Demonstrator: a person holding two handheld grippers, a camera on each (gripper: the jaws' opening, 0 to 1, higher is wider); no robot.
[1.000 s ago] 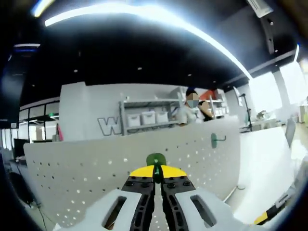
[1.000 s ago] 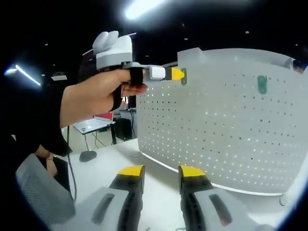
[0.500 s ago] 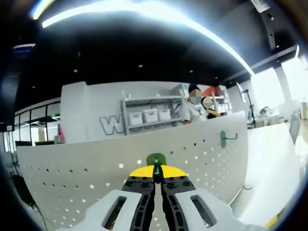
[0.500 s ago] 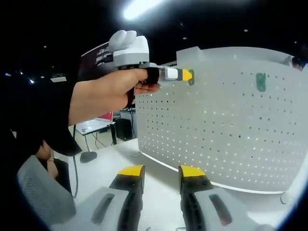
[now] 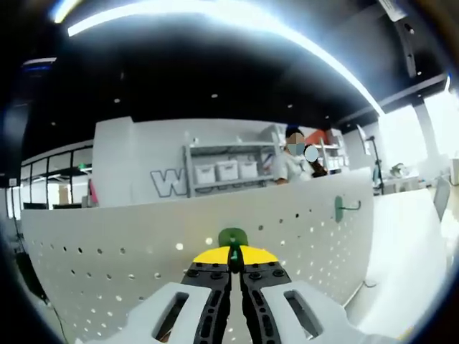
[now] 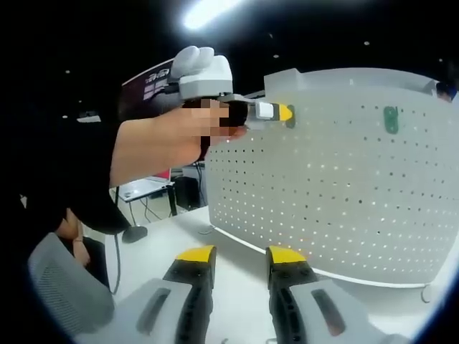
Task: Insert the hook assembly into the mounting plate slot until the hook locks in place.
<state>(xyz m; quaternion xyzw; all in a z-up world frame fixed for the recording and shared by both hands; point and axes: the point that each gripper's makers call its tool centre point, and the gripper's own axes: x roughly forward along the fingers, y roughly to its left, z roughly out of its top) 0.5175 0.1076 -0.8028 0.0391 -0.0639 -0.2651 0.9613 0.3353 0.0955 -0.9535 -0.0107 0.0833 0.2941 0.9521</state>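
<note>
So we hold the green hook (image 5: pixel 232 240) pinched in the left gripper (image 5: pixel 231 266) | jaws shut on it — center-bottom, left gripper view | pegboard (image 6: pixel 344 172) dead ahead, hook at its upper-left edge | right gripper (image 6: pixel 240 259) agape, empty, low — well apart | second hook (image 6: pixel 390 119) already seated upper right

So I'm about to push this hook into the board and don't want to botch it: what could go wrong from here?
1. The green hook is pinched only at the yellow tips of the left gripper, so it may twist or slip when pressed.
2. It sits near the top edge of the white pegboard, so it could miss the holes.
3. The right gripper hangs open, away from the board, which may flex unbraced.
</note>
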